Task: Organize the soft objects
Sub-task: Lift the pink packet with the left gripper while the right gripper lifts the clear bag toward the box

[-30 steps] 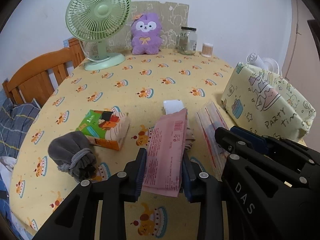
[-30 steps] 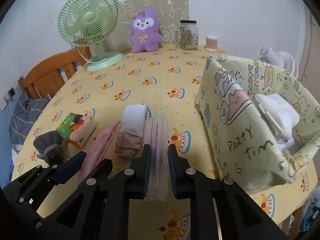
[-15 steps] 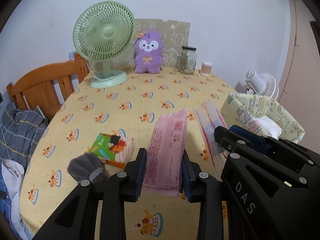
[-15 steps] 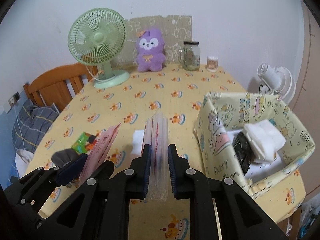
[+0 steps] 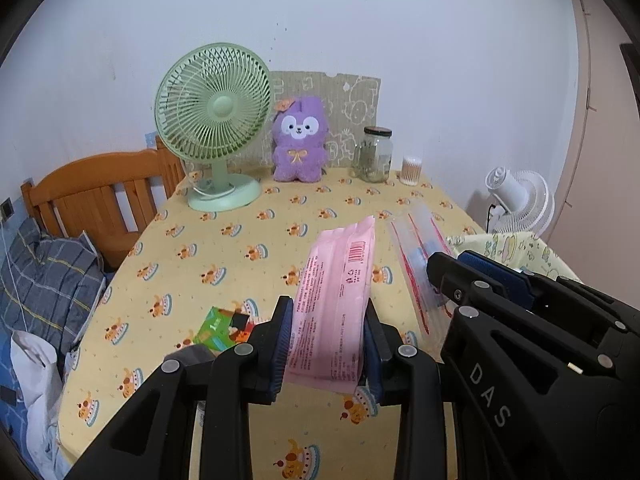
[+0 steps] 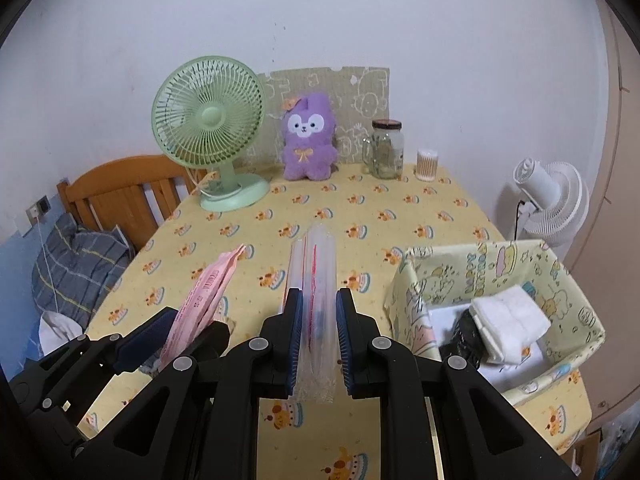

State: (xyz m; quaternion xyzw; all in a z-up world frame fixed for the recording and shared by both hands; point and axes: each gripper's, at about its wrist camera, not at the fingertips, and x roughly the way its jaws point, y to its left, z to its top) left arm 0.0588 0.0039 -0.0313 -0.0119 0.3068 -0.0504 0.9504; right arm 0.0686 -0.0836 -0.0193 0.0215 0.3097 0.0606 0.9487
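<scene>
The soft pink plastic pack (image 5: 334, 304) is squeezed in the left gripper (image 5: 326, 344), up off the yellow table (image 5: 240, 256). The right gripper (image 6: 318, 344) pinches a clear floppy bag (image 6: 314, 276). A white folded cloth (image 6: 508, 316) already sits in the yellow fabric basket (image 6: 496, 264). The green tissue pack (image 5: 218, 328) and a grey thing beside it still wait, half hidden behind the gripper.

From my left camera I see the green box (image 5: 224, 328) and grey pouch (image 5: 190, 356) half hidden behind my left gripper (image 5: 326, 346), the basket (image 5: 520, 250) mostly behind my right gripper (image 5: 472, 276), and the pink packet's (image 5: 334, 304) print too small to read.
</scene>
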